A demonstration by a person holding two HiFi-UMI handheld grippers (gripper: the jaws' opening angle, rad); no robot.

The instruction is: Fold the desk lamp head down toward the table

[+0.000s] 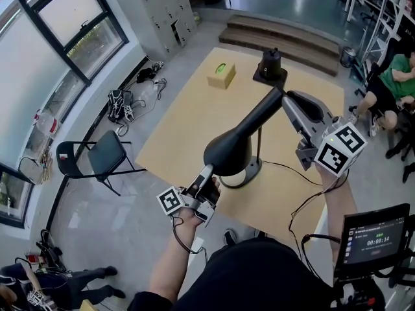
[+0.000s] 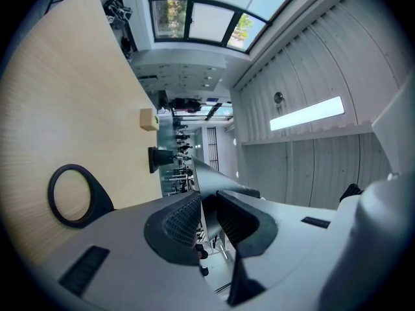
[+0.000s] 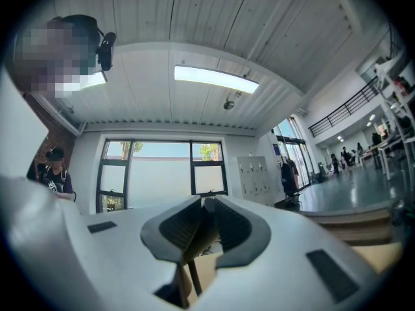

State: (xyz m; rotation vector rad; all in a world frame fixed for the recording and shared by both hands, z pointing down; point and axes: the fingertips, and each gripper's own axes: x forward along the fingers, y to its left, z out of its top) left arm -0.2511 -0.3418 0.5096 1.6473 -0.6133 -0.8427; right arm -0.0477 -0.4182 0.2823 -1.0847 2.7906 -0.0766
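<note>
A black desk lamp stands near the front edge of the wooden table (image 1: 188, 122). Its cone-shaped head (image 1: 230, 149) hangs low at the front, and the slanted arm (image 1: 262, 112) rises to the right above the upright stem (image 1: 260, 141) and ring base (image 1: 251, 171). My left gripper (image 1: 209, 172) is shut on the rim of the head; in the left gripper view a thin grey edge of the shade (image 2: 198, 180) sits between the pads of that left gripper (image 2: 206, 212). At the arm's top end my right gripper (image 1: 283, 99) is shut on it, the dark arm (image 3: 202, 235) pinched in my right gripper (image 3: 204, 222).
A tan box (image 1: 221, 75) and a black object (image 1: 270, 63) sit at the table's far end. A cable (image 1: 292, 170) runs from the lamp base to the right. A folding chair (image 1: 97, 157) stands left of the table, a screen (image 1: 371, 238) at lower right, a seated person (image 1: 392, 76) at far right.
</note>
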